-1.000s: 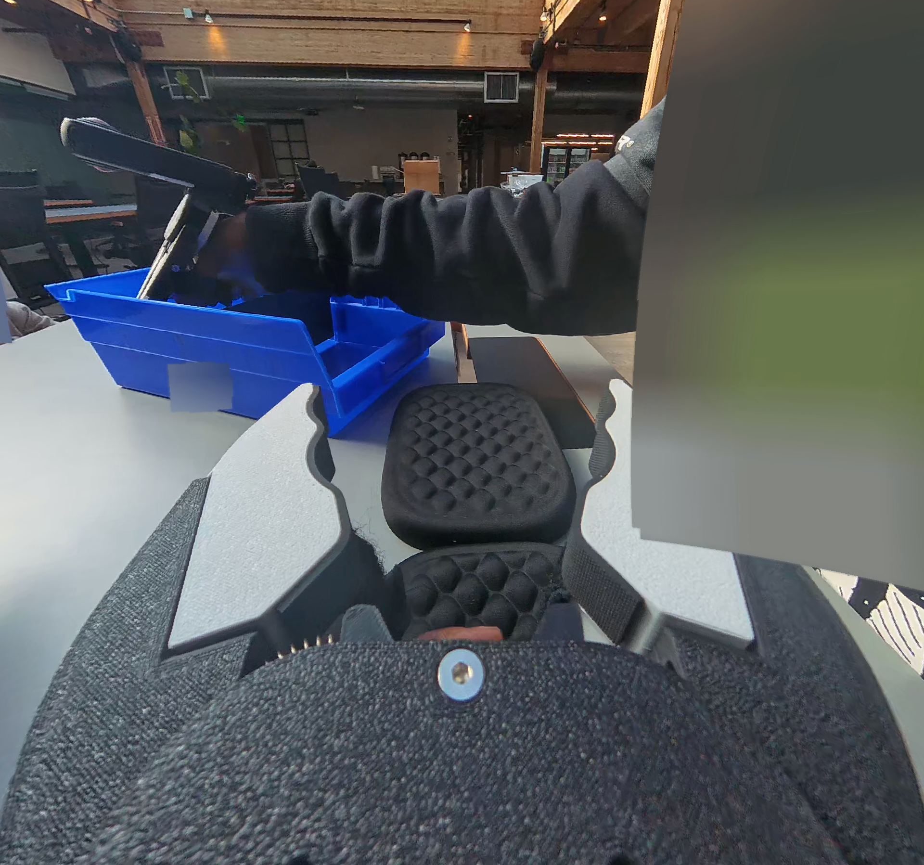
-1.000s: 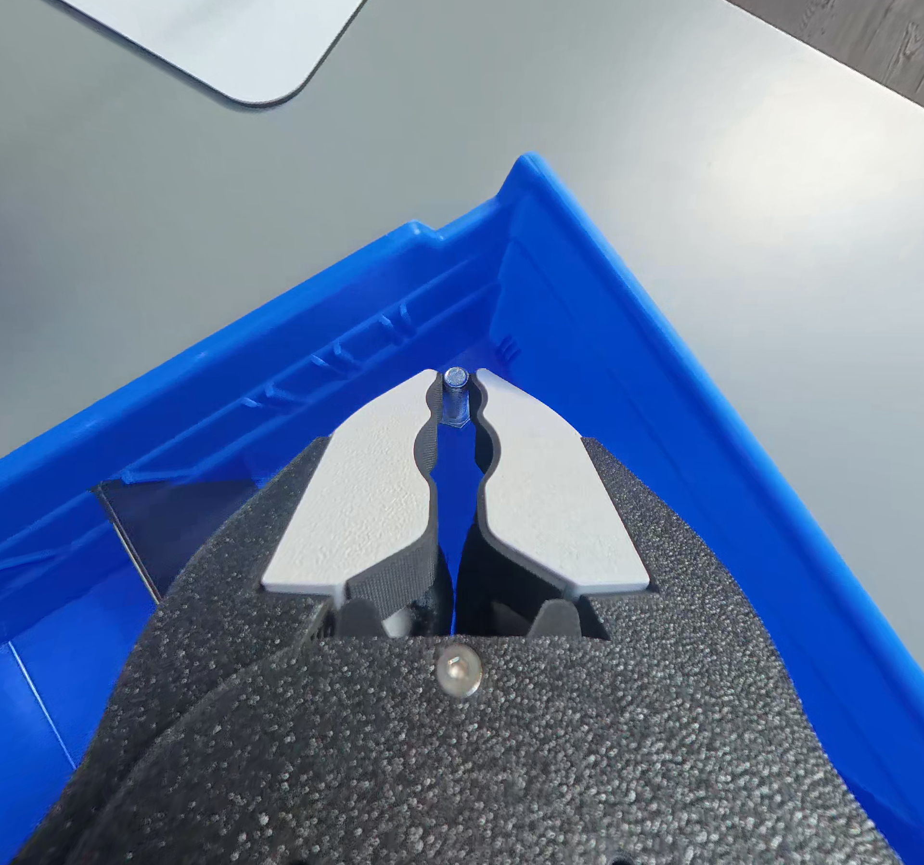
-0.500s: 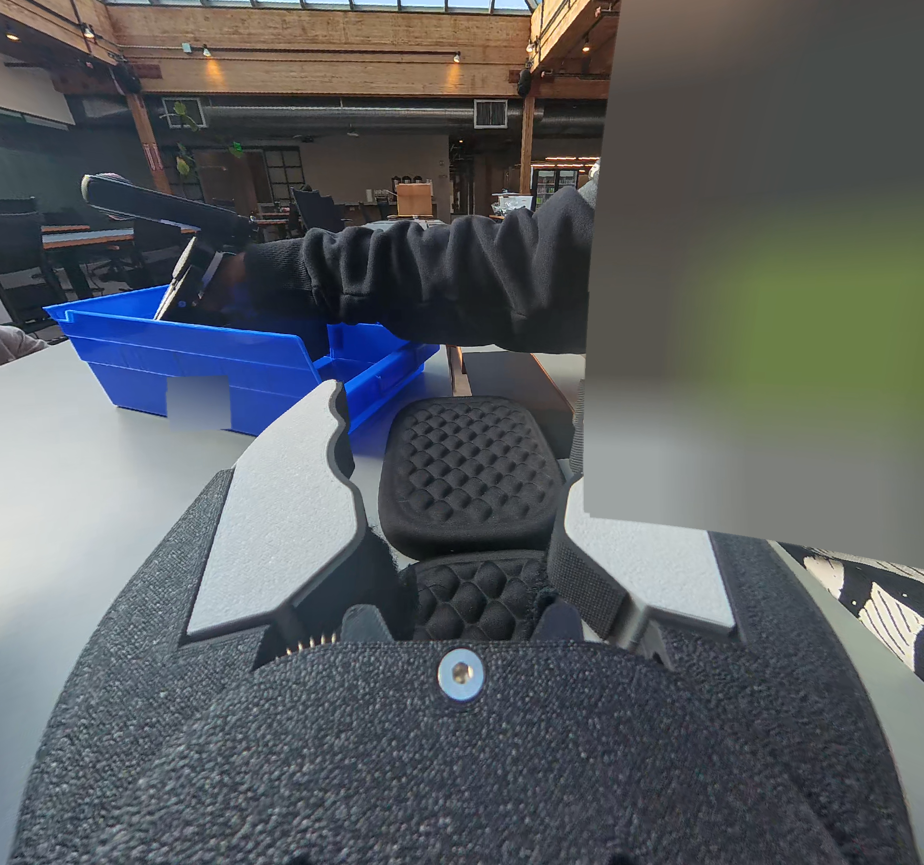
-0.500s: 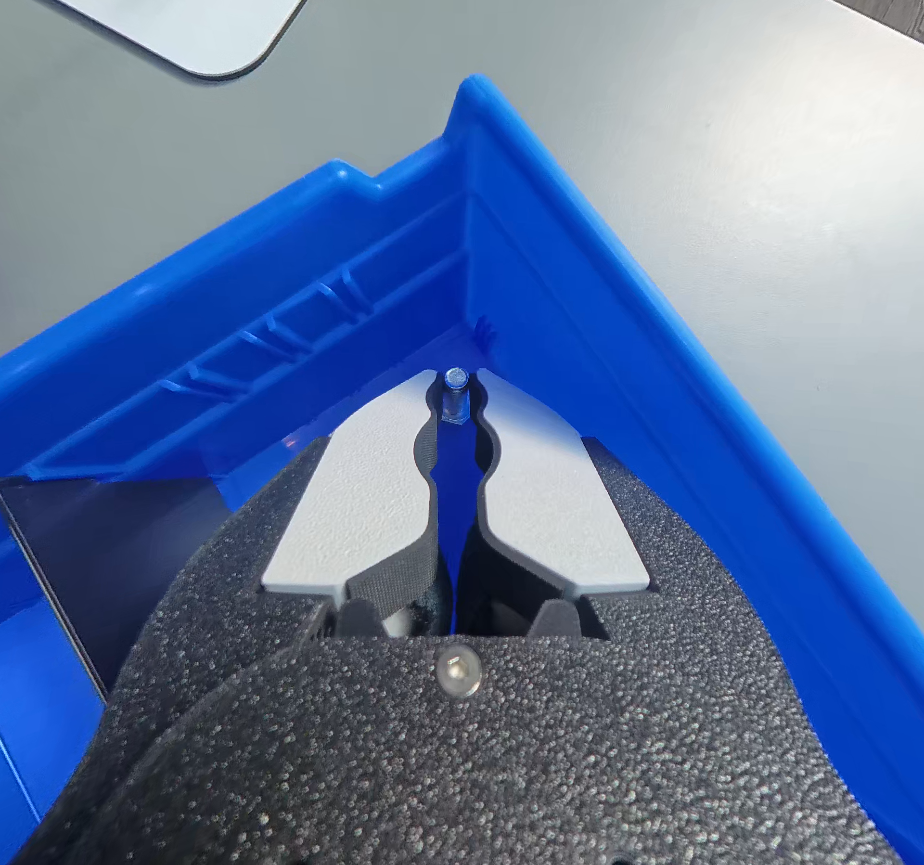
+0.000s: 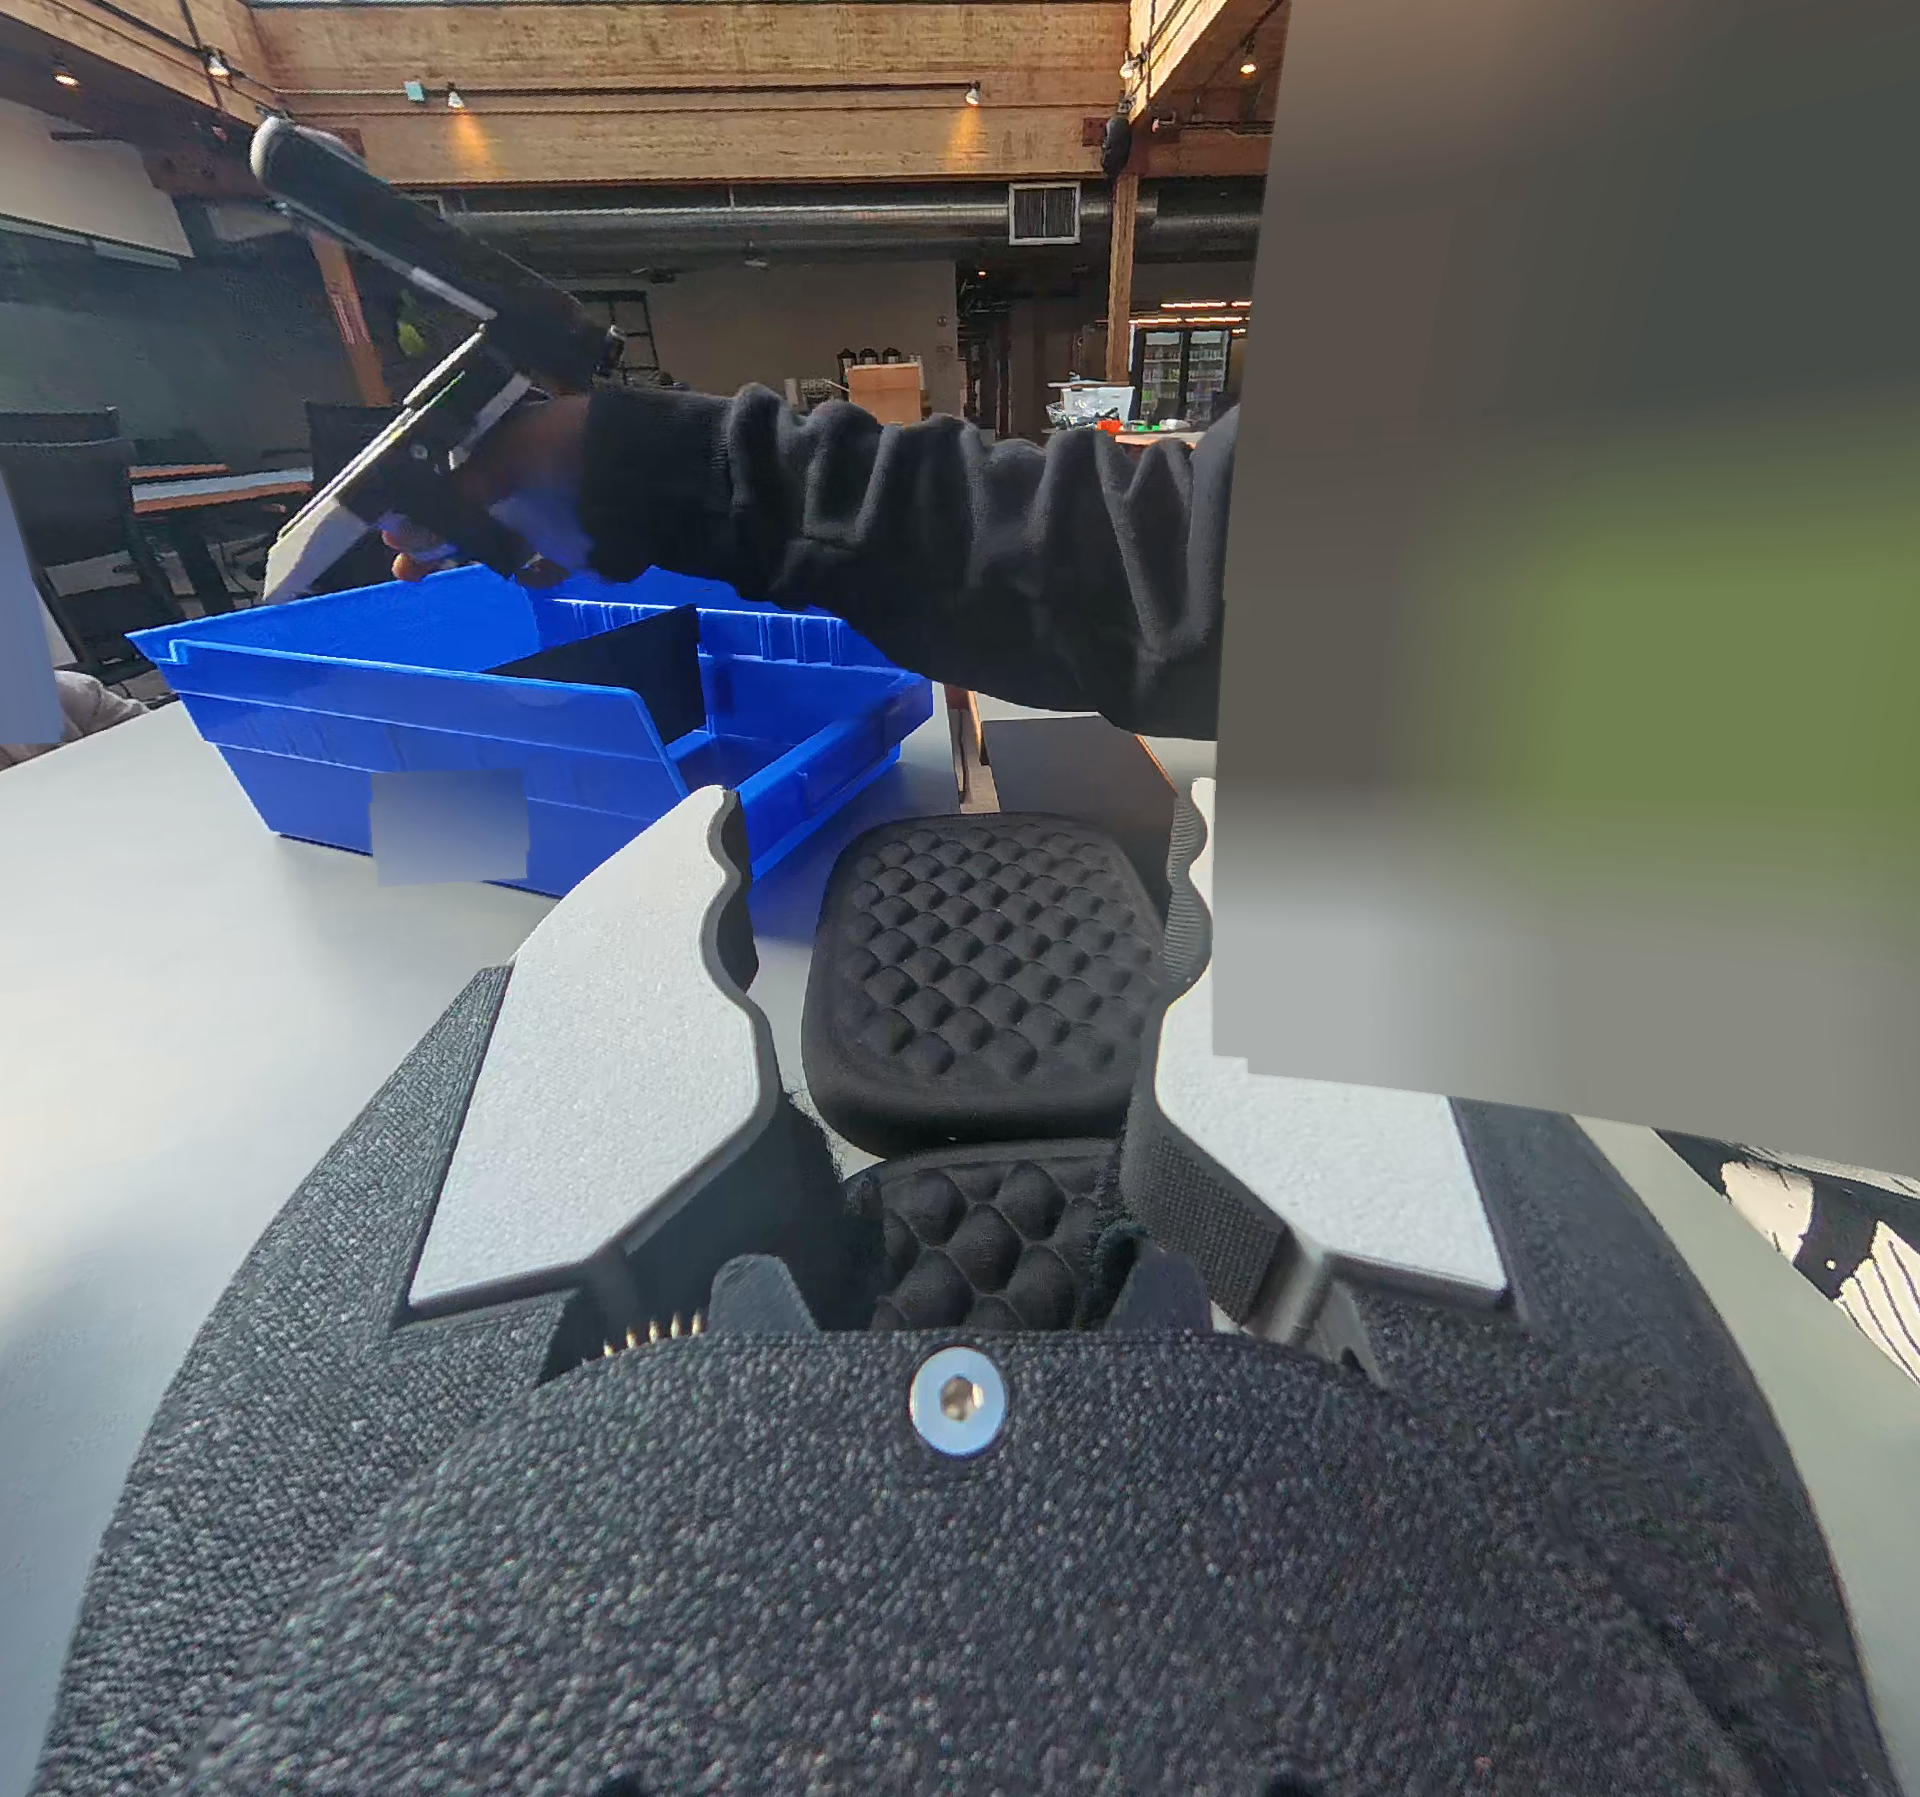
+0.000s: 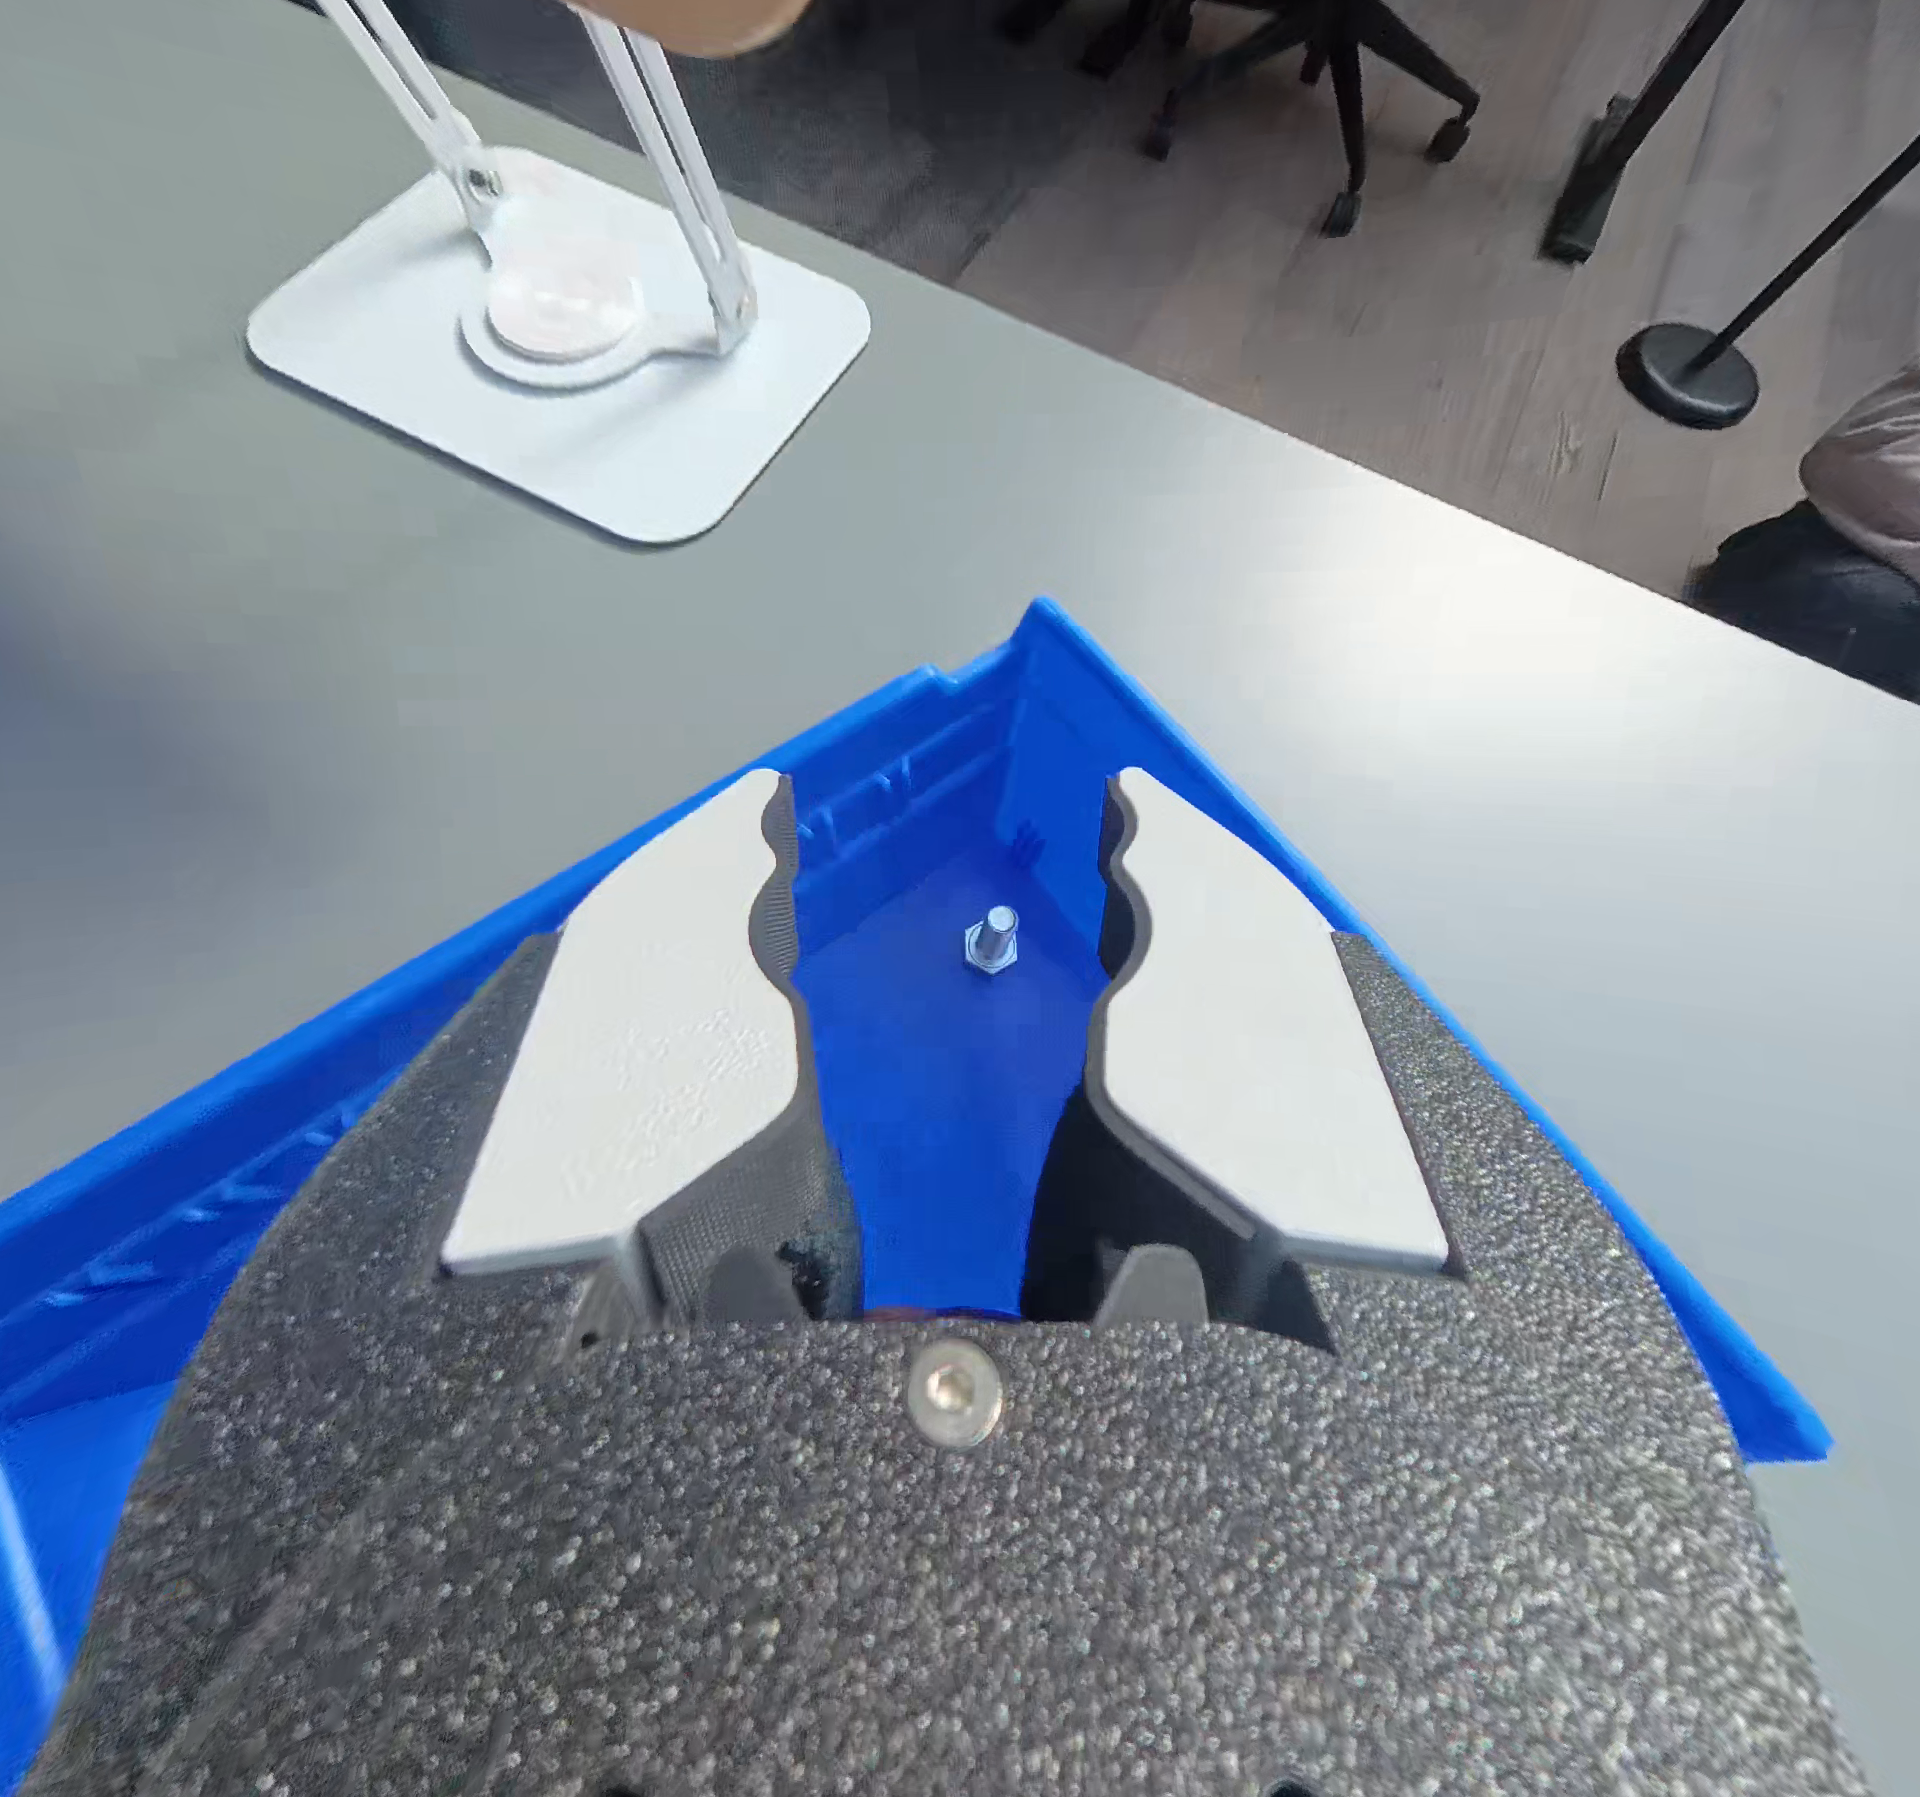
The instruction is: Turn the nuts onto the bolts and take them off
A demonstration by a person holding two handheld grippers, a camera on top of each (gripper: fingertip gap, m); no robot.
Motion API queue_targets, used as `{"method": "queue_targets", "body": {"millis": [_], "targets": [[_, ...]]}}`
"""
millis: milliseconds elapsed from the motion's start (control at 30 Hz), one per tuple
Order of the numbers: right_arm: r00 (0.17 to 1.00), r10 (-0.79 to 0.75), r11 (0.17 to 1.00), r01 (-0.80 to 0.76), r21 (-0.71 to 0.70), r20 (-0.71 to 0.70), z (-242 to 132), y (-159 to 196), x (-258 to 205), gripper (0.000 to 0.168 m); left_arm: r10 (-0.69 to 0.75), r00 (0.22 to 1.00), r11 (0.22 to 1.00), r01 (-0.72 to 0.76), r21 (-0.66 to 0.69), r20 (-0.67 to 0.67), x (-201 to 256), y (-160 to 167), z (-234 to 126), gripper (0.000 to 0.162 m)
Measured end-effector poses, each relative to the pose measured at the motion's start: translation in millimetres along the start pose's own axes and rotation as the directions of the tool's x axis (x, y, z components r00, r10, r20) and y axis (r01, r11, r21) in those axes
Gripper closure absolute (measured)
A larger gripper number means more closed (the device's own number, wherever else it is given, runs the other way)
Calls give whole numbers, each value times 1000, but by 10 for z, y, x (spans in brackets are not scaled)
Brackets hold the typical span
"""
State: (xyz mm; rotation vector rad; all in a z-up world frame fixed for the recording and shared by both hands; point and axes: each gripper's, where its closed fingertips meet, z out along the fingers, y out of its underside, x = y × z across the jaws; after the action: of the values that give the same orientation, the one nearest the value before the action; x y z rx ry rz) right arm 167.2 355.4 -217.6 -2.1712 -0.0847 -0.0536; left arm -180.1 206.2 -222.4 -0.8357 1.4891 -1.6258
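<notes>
spreading across both views is the grey desk (image 6: 1299,625), which carries everything else. on it sits the blue bin (image 5: 436,708), with a black divider (image 5: 623,667) standing across its inside; in the right wrist view only the bin's far corner (image 6: 1039,625) shows, pointing away from the camera. beyond that corner a pale flat stand base (image 6: 582,397) lies on the desk, with two slim metal legs rising from it. a black textured pad (image 5: 982,968) lies on the desk just ahead of the left gripper (image 5: 961,874), partly framed by its fingers (image 5: 623,1051), which are spread wide with nothing between them. a person's arm in a black sleeve (image 5: 935,542) reaches across the left wrist view to the right gripper (image 5: 312,552), held tilted above the bin's far rim. in its own view the right gripper (image 6: 951,812) hangs over the bin's corner, its fingers (image 6: 644,1030) parted and empty, clear of the bin floor. smallest of all, the bolt (image 6: 995,937) stands upright on its hex head on the blue floor, close to the corner, seen in the gap between the right fingers and touching neither.
</notes>
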Motion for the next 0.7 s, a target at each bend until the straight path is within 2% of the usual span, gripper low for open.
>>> {"method": "queue_targets", "body": {"millis": [133,267,433,633,700], "targets": [[999,-29,971,20,237,34,-599,-400,-563,85,-16,999,1000,15,11,42,-65,-13,-7,95],[994,-77,893,37,449,72,-1188,-473,-1304,71,-27,996,999,25,27,83,-124,-30,-19,103],[981,-57,749,-81,657,186,-1622,-199,-2171,76,-7,993,1000,5,23,117,-144,-27,-14,111],[986,-26,693,-99,714,162,-1486,359,-2534,100,-2,984,998,-9,60,180,-204,-78,-54,118],[984,-22,706,-110,700,177,-1386,494,-2589,103,-8,977,996,-12,90,212,-240,-119,-92,119]]}}
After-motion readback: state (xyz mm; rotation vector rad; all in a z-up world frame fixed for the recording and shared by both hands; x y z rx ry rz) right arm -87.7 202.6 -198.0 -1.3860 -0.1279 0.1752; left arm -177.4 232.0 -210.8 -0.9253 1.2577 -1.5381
